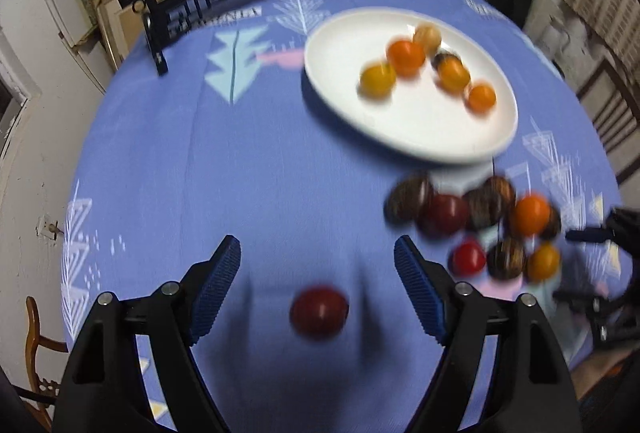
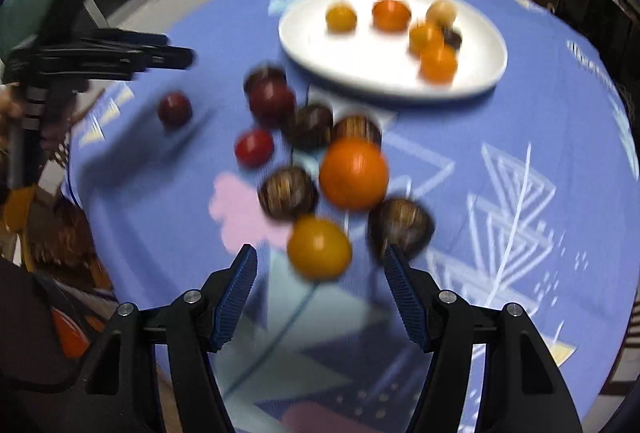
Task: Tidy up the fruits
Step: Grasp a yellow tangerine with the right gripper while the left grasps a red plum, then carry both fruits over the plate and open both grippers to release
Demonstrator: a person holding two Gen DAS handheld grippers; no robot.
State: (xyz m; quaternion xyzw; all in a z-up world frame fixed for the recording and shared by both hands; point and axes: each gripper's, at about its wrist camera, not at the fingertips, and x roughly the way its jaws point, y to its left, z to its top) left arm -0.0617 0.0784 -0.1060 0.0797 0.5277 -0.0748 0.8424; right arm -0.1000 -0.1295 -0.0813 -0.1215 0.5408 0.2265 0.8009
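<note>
Your left gripper (image 1: 318, 257) points down at the blue patterned tablecloth (image 1: 240, 161) with its jaws apart and nothing pinched; a lone dark red tomato (image 1: 319, 311) lies on the cloth in the gap between the blue ribbed pads (image 1: 216, 289), touching neither. Your right gripper (image 2: 320, 267) also has its jaws apart and grips nothing; a yellow-orange tomato (image 2: 319, 247) sits just ahead of the fingertips, roughly centred between them, and the blur does not let you tell whether it clears the pads. Around it is the loose cluster on the cloth: a larger orange tomato (image 2: 354, 173) just beyond, dark striped tomatoes (image 2: 288, 193) to either side and behind, a bright red tomato (image 2: 254, 148), and a dark red one farther back. The white plate (image 1: 440, 129) lies beyond the cluster, toward the far side of the table, holding five yellow and orange tomatoes (image 1: 406, 57) and one dark one tucked among them. In the right wrist view your left gripper shows at the left edge above the cloth, near the lone dark red tomato. A black ornate stand (image 1: 160, 25) sits at the table's far edge.
</note>
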